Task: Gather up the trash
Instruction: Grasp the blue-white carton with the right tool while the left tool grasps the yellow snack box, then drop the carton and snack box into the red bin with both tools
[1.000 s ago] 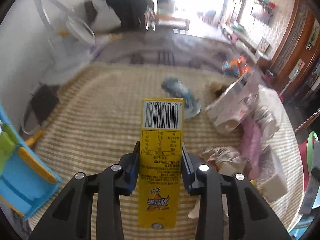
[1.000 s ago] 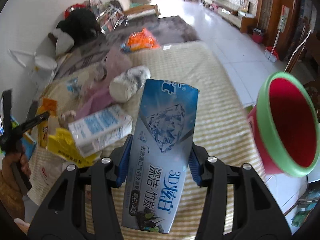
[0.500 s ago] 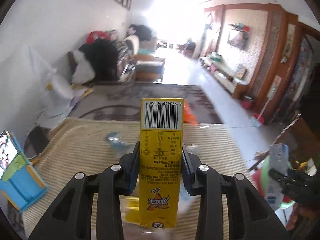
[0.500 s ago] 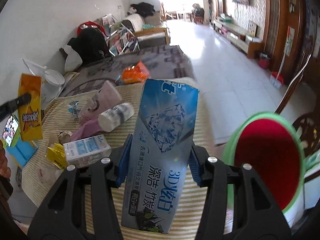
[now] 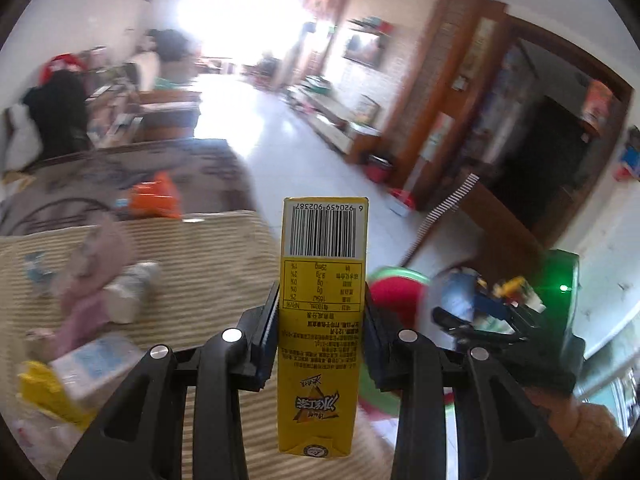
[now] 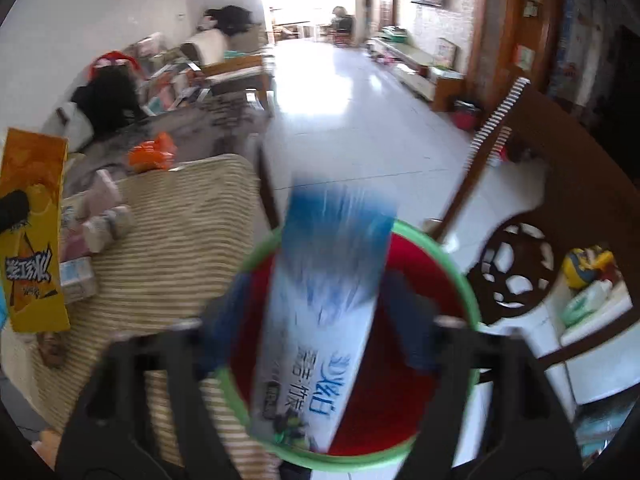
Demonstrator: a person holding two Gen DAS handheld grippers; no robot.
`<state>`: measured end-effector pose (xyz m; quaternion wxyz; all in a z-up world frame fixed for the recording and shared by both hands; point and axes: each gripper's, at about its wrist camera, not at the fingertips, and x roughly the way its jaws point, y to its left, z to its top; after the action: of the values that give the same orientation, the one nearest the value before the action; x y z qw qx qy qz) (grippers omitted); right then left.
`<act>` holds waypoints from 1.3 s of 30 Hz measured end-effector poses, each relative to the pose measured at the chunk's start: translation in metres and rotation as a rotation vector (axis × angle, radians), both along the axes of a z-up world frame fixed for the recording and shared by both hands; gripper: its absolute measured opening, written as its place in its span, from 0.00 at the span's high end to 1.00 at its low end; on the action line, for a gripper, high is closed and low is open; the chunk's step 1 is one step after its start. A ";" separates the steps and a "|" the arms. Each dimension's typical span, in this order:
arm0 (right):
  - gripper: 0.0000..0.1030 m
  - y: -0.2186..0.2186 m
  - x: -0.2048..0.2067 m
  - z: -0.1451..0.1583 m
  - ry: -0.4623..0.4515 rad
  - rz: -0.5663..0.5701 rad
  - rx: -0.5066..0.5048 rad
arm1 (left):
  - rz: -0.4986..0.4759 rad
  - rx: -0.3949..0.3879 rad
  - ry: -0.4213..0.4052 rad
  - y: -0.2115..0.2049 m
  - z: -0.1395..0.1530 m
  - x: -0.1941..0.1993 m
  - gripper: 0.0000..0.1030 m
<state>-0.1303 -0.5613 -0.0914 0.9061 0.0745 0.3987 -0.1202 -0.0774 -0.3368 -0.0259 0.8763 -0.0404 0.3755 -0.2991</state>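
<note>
My left gripper [image 5: 320,312] is shut on a yellow drink carton [image 5: 322,300], held upright in the air near the table's right edge; the carton also shows at the left of the right wrist view [image 6: 34,232]. My right gripper [image 6: 316,312] has its jaws spread wide, and a blue-and-white toothpaste box [image 6: 324,320] is blurred between them, directly above the red bin with a green rim [image 6: 460,276]. The bin also shows in the left wrist view [image 5: 394,286], below and right of the carton.
A table with a striped cloth [image 5: 200,264] holds several pieces of trash: a white bottle [image 5: 128,296], pink packaging [image 5: 92,280], a blue-white carton [image 5: 94,364], a yellow wrapper [image 5: 44,392]. A carved wooden chair [image 6: 532,264] stands right of the bin.
My right gripper moved over the bin and its jaws opened, letting go of the toothpaste box. My left gripper swung right with the yellow carton toward the bin.
</note>
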 end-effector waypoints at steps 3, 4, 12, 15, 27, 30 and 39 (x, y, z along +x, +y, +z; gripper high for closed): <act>0.16 -0.017 -0.014 0.002 -0.016 -0.053 0.005 | -0.084 -0.015 0.025 -0.036 -0.006 -0.003 0.68; 0.16 -0.022 -0.018 0.003 -0.020 -0.072 0.001 | -0.105 -0.019 0.032 -0.046 -0.008 -0.003 0.68; 0.15 -0.051 -0.040 0.005 -0.044 -0.184 0.003 | -0.221 0.028 0.070 -0.109 -0.032 0.002 0.60; 0.15 -0.051 -0.042 0.007 -0.046 -0.196 0.001 | -0.193 0.056 0.051 -0.116 -0.033 0.004 0.20; 0.13 0.031 0.006 0.006 -0.034 0.007 -0.004 | 0.091 0.086 -0.015 0.022 -0.022 0.011 0.21; 0.13 0.065 0.023 0.007 -0.029 0.067 -0.018 | 0.199 0.103 -0.020 0.076 -0.023 0.018 0.21; 0.13 0.188 0.058 0.008 0.007 0.227 0.001 | 0.414 0.170 0.035 0.244 -0.045 0.041 0.21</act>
<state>-0.0720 -0.3731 -0.0832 0.9125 0.0286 0.4078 -0.0169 -0.0360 -0.0930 -0.0713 0.9127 -0.0478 0.3981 -0.0795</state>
